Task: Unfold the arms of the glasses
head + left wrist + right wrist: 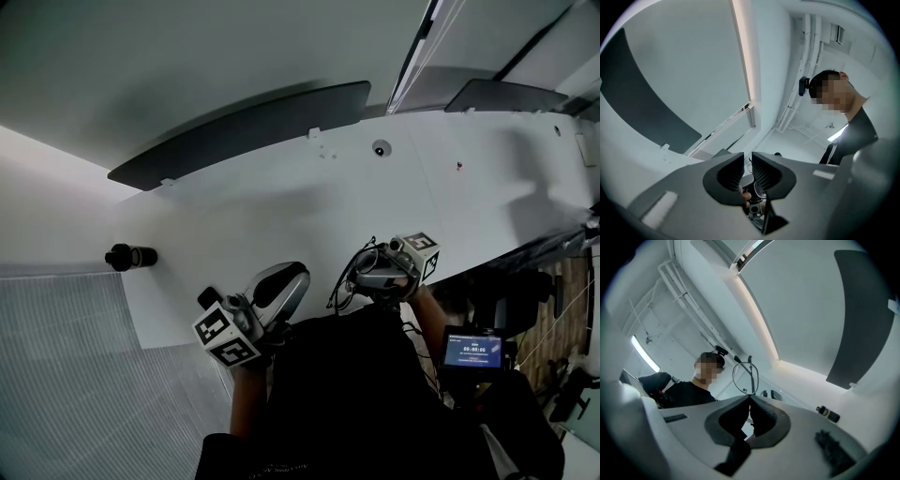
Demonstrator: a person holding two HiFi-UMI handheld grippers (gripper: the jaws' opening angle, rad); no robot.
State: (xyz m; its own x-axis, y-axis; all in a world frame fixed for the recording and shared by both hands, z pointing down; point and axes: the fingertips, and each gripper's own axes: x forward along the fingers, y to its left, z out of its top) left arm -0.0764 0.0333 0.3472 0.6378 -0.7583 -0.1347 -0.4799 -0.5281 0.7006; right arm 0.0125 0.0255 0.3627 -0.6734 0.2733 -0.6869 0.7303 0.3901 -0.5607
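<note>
Thin black wire-rimmed glasses (744, 376) stand up out of my right gripper (750, 398), which is shut on them low on the frame; one round lens ring shows above the jaw tips. In the head view the glasses (339, 281) hang between the two grippers, close to the person's body and above the white table (375, 206). My left gripper (747, 157) faces them with a narrow gap between its ribbed pads, which press on nothing. Through that gap I see a lens of the glasses (758, 187). My left gripper (298, 277) is left of the right gripper (361, 272).
A small black cylinder (131, 255) lies at the table's left edge and also shows in the right gripper view (828, 414). Dark curved panels (244, 131) border the table's far side. A device with a lit screen (473, 350) sits at the right, off the table.
</note>
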